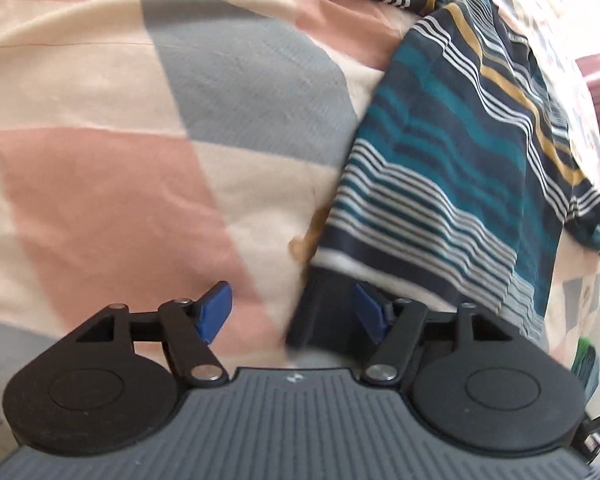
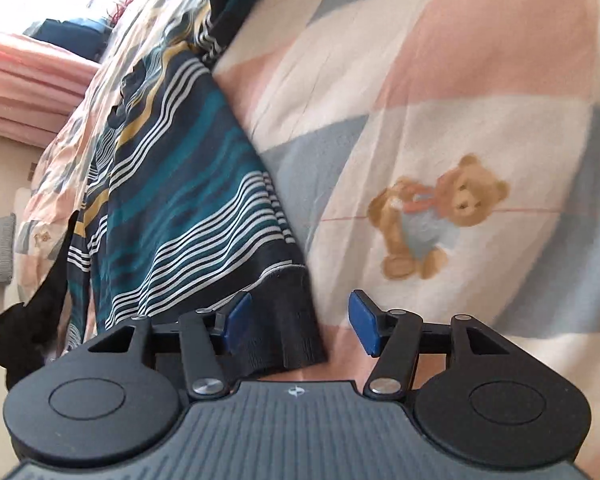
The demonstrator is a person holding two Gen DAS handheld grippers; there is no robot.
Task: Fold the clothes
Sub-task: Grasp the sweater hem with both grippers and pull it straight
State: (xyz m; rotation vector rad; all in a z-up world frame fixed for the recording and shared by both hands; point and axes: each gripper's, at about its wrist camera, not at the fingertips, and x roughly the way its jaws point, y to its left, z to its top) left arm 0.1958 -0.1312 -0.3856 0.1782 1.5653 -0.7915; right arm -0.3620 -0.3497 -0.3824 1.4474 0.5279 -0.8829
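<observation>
A striped shirt (image 1: 452,152) in navy, teal, white and mustard lies on a checked bedsheet (image 1: 120,160), stretching from the top right down to my left gripper (image 1: 292,312). That gripper is open; the shirt's dark ribbed hem (image 1: 324,316) sits between its blue pads, against the right one. In the right wrist view the same shirt (image 2: 180,200) runs down the left side. My right gripper (image 2: 300,322) is open too, with the dark ribbed hem (image 2: 288,328) lying in the gap, nearer the left pad (image 2: 238,318).
The bedsheet (image 2: 480,80) has pink, grey and cream blocks and a teddy bear print (image 2: 432,216). A folded pink blanket (image 2: 24,84) lies at the far left, and a black garment (image 2: 32,320) hangs off the bed's left edge.
</observation>
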